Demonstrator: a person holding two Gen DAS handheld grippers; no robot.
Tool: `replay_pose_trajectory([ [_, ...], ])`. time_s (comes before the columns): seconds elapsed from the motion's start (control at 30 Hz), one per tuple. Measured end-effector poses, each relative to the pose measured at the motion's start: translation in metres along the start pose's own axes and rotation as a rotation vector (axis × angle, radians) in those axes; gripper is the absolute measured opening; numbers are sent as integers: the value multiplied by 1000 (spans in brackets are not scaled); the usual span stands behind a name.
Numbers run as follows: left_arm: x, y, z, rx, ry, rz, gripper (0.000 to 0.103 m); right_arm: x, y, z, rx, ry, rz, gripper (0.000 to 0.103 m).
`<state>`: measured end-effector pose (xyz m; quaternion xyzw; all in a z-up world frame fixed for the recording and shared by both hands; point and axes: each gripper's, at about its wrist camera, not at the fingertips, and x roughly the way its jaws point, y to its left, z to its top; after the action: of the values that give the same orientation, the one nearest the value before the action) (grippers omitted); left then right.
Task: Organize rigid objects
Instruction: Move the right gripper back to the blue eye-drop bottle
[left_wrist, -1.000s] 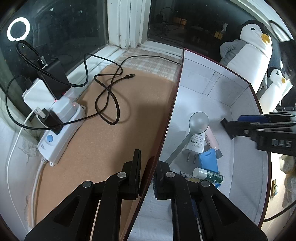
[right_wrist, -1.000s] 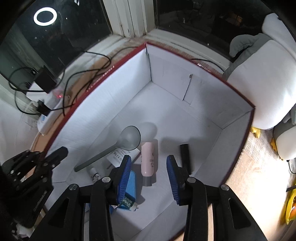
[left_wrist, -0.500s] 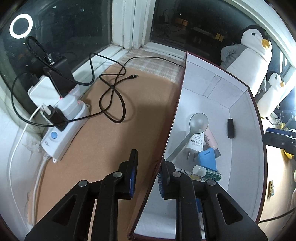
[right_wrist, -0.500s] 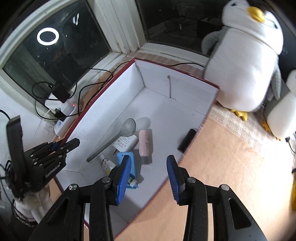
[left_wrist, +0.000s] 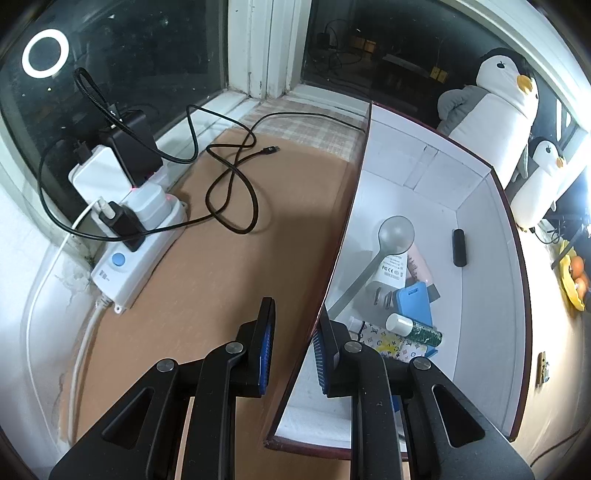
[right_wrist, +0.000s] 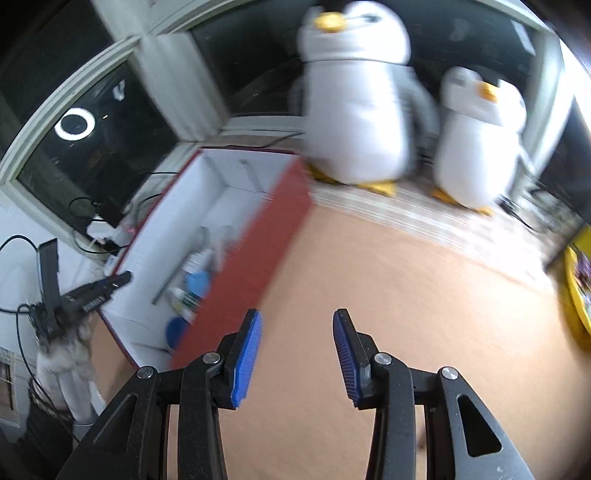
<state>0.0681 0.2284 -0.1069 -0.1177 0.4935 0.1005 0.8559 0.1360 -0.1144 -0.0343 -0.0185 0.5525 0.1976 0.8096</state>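
Observation:
The box (left_wrist: 476, 236), red outside and white inside, stands on the brown surface. On its floor lie a grey spoon (left_wrist: 395, 232), a black stick (left_wrist: 459, 246), a white charger (left_wrist: 391, 267), a blue case (left_wrist: 413, 302) and a small white-capped bottle (left_wrist: 413, 328). My left gripper (left_wrist: 292, 350) straddles the box's near left wall, jaws slightly apart, with a gap between the left pad and the wall. My right gripper (right_wrist: 297, 325) is open and empty above the bare brown surface, to the right of the box (right_wrist: 236, 266). That view is blurred.
A white power strip (left_wrist: 136, 254) with plugs and a looped black cable (left_wrist: 229, 177) lie left of the box by the window. Two plush penguins (right_wrist: 354, 99) (right_wrist: 476, 136) stand behind. A yellow bowl (right_wrist: 576, 295) sits at the far right.
My right gripper has swung out of the box, up and to the right, over the brown surface. My left gripper's jaws have parted from the box wall they pinched.

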Motion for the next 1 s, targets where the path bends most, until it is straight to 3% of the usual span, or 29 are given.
replay_pose_trajectory([
  [0.27,0,-1,-3,19,8,27,19,-4,-101,-69,176,86,-141,37],
  [0.47,0,-3,-4,27,13,38,19,11,-140,-106,255,141,-187,37],
  [0.67,0,-4,-4,30,15,44,19,30,-148,-120,261,177,-194,37],
  [1.0,-1,-4,-4,32,16,49,19,58,-135,-111,190,226,-217,37],
])
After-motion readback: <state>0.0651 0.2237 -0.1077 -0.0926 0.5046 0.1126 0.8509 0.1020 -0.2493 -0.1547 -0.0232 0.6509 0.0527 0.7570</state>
